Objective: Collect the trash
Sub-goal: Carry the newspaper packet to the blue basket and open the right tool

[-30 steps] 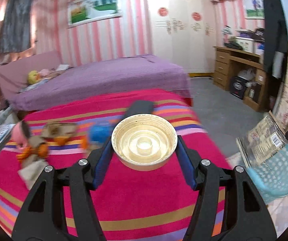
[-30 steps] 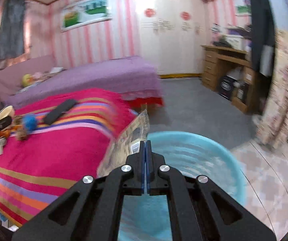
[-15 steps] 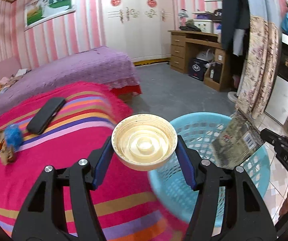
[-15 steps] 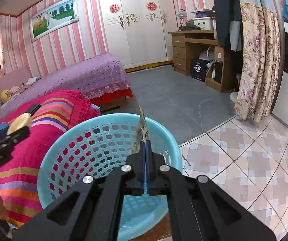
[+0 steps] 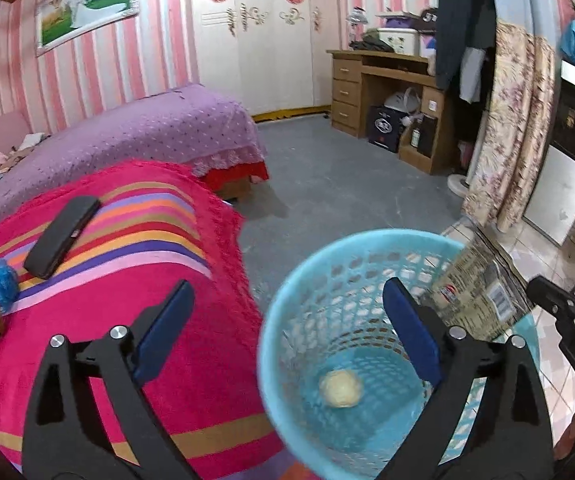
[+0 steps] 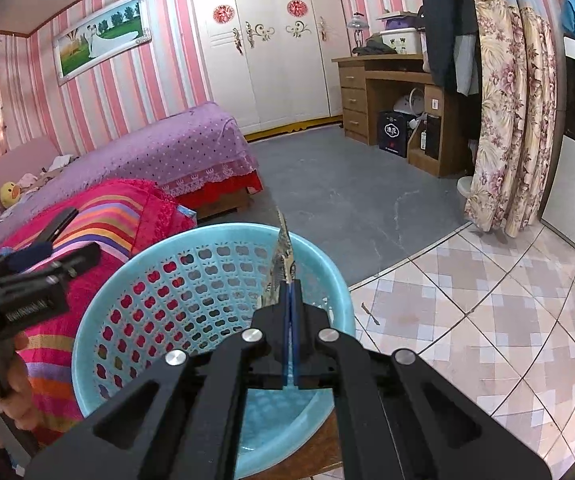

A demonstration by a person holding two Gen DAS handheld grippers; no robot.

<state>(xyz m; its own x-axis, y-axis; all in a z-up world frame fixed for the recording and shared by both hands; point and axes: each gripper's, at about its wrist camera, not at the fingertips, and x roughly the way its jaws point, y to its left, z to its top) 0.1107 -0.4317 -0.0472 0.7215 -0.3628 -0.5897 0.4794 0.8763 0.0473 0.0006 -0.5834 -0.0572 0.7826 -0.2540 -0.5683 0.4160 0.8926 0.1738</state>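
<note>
The left gripper (image 5: 287,320) hangs over the blue basket (image 5: 287,300), its jaws opening with nothing between them, which suits a drop: the cream lid (image 5: 341,389) lies on the basket's floor. The right gripper (image 6: 290,292) is clamped flat on a printed wrapper (image 6: 281,256), which stands edge-up over the same basket (image 6: 135,272), so letting go there should land it inside (a judgement, not something seen). The basket stands just beside a bed with a pink striped cover (image 5: 99,320), where a dark flat case (image 5: 61,236) and a blue fuzzy bit (image 5: 1,284) lie. Beyond are a purple bed (image 5: 139,132), grey floor, white wardrobe and wooden desk.
</note>
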